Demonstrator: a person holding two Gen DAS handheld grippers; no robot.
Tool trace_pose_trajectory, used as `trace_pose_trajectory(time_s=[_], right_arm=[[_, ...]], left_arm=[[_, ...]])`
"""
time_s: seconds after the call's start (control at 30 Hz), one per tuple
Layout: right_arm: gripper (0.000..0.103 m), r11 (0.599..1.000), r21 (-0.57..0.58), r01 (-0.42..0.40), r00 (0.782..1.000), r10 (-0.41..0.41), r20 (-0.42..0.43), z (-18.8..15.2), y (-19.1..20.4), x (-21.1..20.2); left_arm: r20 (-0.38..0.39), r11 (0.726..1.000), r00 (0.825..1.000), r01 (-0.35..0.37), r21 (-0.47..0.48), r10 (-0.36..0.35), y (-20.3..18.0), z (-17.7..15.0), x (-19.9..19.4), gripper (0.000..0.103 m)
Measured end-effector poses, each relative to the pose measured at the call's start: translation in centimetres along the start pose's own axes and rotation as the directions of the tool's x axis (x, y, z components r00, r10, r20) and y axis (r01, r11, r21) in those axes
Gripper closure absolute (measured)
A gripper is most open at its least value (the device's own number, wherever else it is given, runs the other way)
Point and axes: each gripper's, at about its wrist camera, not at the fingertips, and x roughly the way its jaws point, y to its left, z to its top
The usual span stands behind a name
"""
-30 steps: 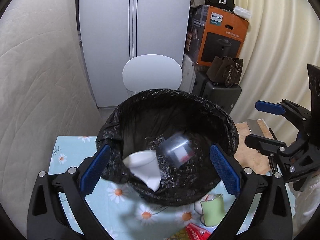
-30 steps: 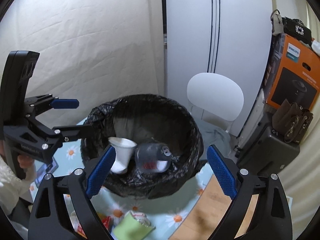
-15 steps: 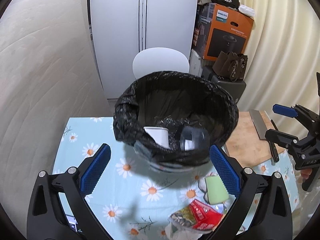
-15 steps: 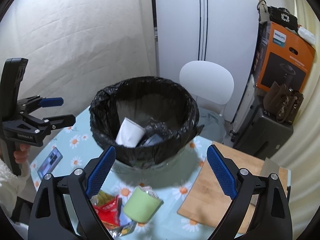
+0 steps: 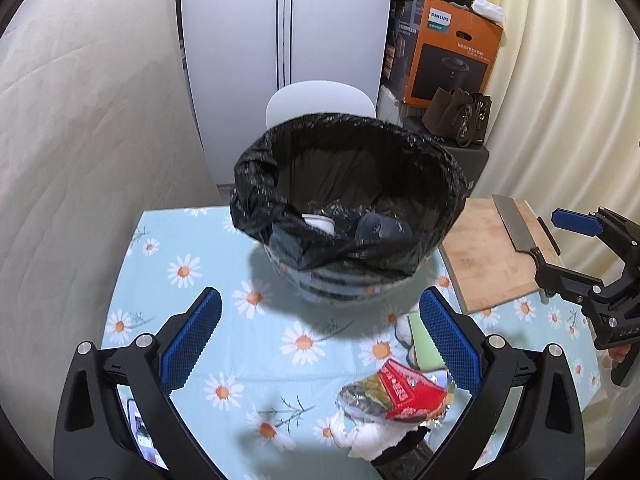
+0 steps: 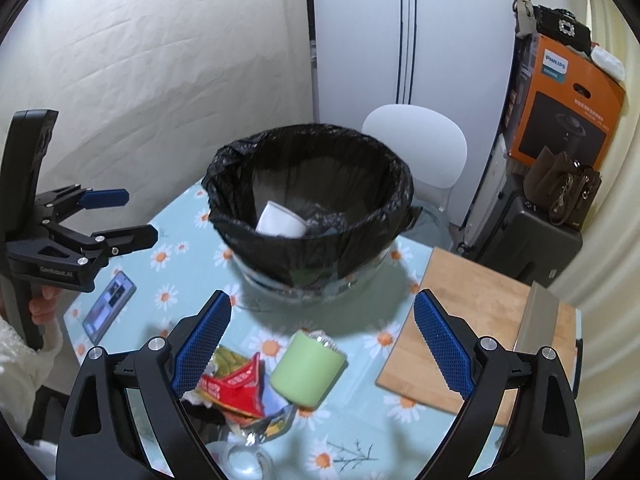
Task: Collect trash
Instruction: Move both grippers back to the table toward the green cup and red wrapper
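Observation:
A bin lined with a black bag (image 5: 280,184) (image 6: 320,248) stands on the daisy tablecloth, holding a white paper cup (image 5: 318,222) (image 6: 280,220) and a dark can (image 5: 380,228). In front of it lie a green cup (image 5: 424,340) (image 6: 306,372) on its side, a red snack wrapper (image 5: 400,390) (image 6: 232,386) and a white tissue (image 5: 368,436). My left gripper (image 5: 320,332) (image 6: 140,216) is open and empty, short of the bin on its left. My right gripper (image 6: 320,332) (image 5: 546,246) is open and empty too, above the green cup.
A wooden cutting board (image 5: 488,264) (image 6: 460,320) with a cleaver (image 5: 516,228) lies right of the bin. A phone (image 6: 110,306) rests at the table's left edge. A white chair (image 6: 416,148), boxes and bags stand behind.
Both grippers have drawn back from over the bin toward the table's near side. The white cup and dark can, mid-fall a second ago, now lie in the bag.

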Motion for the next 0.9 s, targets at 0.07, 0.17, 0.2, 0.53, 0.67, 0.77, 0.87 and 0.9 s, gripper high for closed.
trace_pose_trajectory(time_s=[0.07, 0.17, 0.2, 0.53, 0.67, 0.77, 0.87, 0.9], right_arm=[[0.015, 1.0, 0.004, 0.0, 1.0, 0.0, -0.011, -0.5, 0.3, 0.0], [0.015, 1.0, 0.011, 0.0, 1.0, 0.0, -0.027, -1.1, 0.5, 0.2], [0.015, 1.0, 0.014, -0.001, 0.999, 0.002, -0.033, -1.4, 0.6, 0.3], [0.015, 1.0, 0.025, 0.008, 0.995, -0.005, -0.104, -3.3, 0.7, 1.2], [0.015, 0.999, 0.037, 0.001, 0.991, 0.004, -0.134, -3.8, 0.4, 2.2], [0.015, 0.999, 0.05, -0.004, 0.987, 0.012, -0.157, -4.2, 0.2, 3.1], [0.015, 0.998, 0.064, -0.006, 0.983, 0.018, -0.182, -4.6, -0.2, 4.2], [0.015, 0.998, 0.069, -0.007, 0.982, 0.02, -0.186, -4.7, -0.3, 4.5]], left_arm=[[-0.009, 1.0, 1.0, -0.001, -0.001, 0.001, 0.0, -0.6, 0.0, 0.006], [-0.027, 1.0, 1.0, -0.003, -0.004, 0.003, -0.1, -1.4, 0.1, 0.006], [-0.031, 1.0, 0.999, -0.008, -0.001, 0.008, -0.1, -1.7, 0.2, 0.006], [-0.105, 1.0, 0.994, -0.008, 0.015, 0.01, 0.1, -4.5, 1.6, 0.006], [-0.142, 0.999, 0.99, 0.007, 0.034, -0.002, 0.1, -5.9, 2.3, 0.006], [-0.162, 0.999, 0.987, 0.02, 0.03, -0.015, 0.4, -6.8, 2.9, 0.006], [-0.172, 0.999, 0.984, 0.038, 0.019, -0.034, 0.6, -7.4, 3.5, 0.006], [-0.174, 0.999, 0.984, 0.042, 0.015, -0.038, 0.6, -7.6, 3.8, 0.006]])
